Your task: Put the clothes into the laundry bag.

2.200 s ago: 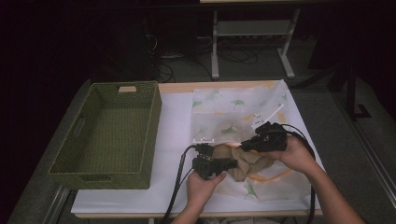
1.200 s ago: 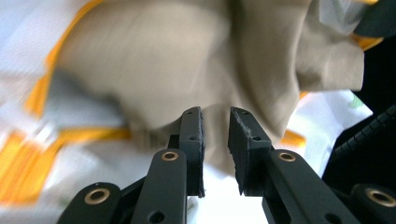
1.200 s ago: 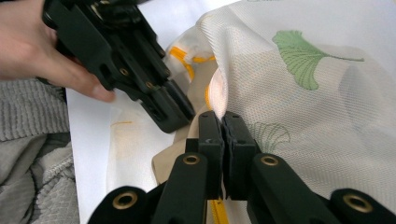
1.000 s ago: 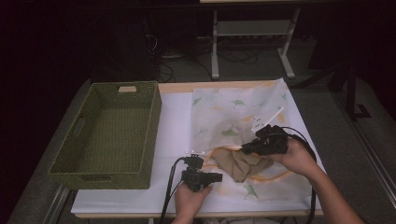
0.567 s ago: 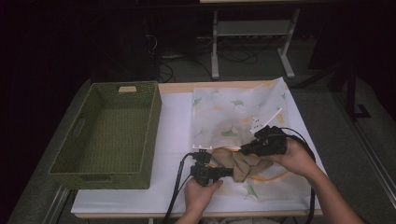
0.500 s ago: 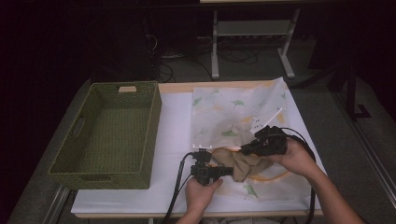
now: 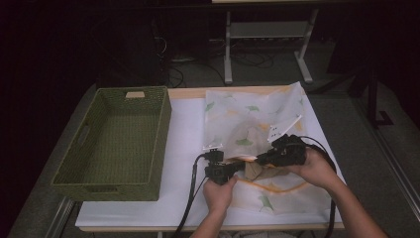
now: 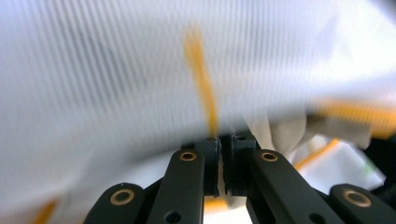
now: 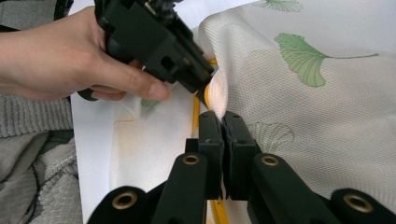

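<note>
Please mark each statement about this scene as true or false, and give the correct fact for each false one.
1. The green basket has a folded towel inside. False: it holds nothing.
2. Both grippers are closed on the white mesh bag. True: the left gripper and the right gripper both pinch its fabric.
3. The bag has a green leaf print. True.
4. The basket stands to the right of the bag in the high view. False: it stands to the left.
5. The bag lies inside the basket. False: it lies on the table.

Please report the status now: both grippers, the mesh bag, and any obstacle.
Left gripper just closed on mesh bag edge. Right gripper shut on same edge. Beige cloth at opening. Green basket apart, left.
</note>
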Tool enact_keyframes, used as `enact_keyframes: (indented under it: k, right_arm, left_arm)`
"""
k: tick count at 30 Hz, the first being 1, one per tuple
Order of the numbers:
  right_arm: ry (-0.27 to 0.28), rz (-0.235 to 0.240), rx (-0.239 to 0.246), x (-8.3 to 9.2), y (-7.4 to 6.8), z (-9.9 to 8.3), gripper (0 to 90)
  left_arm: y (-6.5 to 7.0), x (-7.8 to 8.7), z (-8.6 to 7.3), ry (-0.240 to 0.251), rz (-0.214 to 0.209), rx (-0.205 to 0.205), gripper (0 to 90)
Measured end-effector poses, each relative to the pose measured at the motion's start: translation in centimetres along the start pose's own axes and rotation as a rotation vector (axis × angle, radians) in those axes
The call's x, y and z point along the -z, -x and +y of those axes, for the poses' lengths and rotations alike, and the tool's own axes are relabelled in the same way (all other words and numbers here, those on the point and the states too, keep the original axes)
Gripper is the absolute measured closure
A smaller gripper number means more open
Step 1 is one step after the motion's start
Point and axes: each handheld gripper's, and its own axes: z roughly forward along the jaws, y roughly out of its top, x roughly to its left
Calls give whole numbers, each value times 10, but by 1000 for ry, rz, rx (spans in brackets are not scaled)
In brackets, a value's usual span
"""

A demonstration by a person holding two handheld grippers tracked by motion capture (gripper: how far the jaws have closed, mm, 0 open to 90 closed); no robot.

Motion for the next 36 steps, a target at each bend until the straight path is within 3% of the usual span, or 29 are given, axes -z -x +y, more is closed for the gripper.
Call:
enact_keyframes:
  k: [3,9,12,15,16,20,21,24,30,34,36]
  right_arm:
    - [8,-4,-18,2,4,-2,863]
    - [8,0,-29,-1,8,-2,861]
    - [7,1,-31,-2,9,-1,858]
    - [8,1,-32,-2,9,-1,858]
    - [10,0,-32,-2,10,-2,858]
    - [12,2,-39,-2,9,-4,858]
    - [10,1,-39,-3,7,-7,859]
    - [8,-2,-42,-3,4,-11,860]
    - [23,-4,-50,1,-1,-17,861]
    - [34,-3,-46,5,-3,-19,861]
    - [25,7,-46,5,-3,-21,858]
  left_arm:
    - [-2,4,-5,-32,-4,-17,834]
    - [4,18,-17,-78,-71,-46,737]
    - [11,17,-22,-100,-98,-80,728]
    - [14,13,-23,-119,-113,-80,723]
    - [16,4,-25,-138,-89,-98,722]
    - [17,1,-25,-140,-78,-97,748]
    - [20,-10,-24,-134,-18,-119,846]
    - [21,-18,-21,-117,15,-115,883]
    - [22,-22,-15,-43,22,-84,890]
    - [22,-16,-17,-57,8,-102,843]
    - [20,-4,-20,-77,4,-112,824]
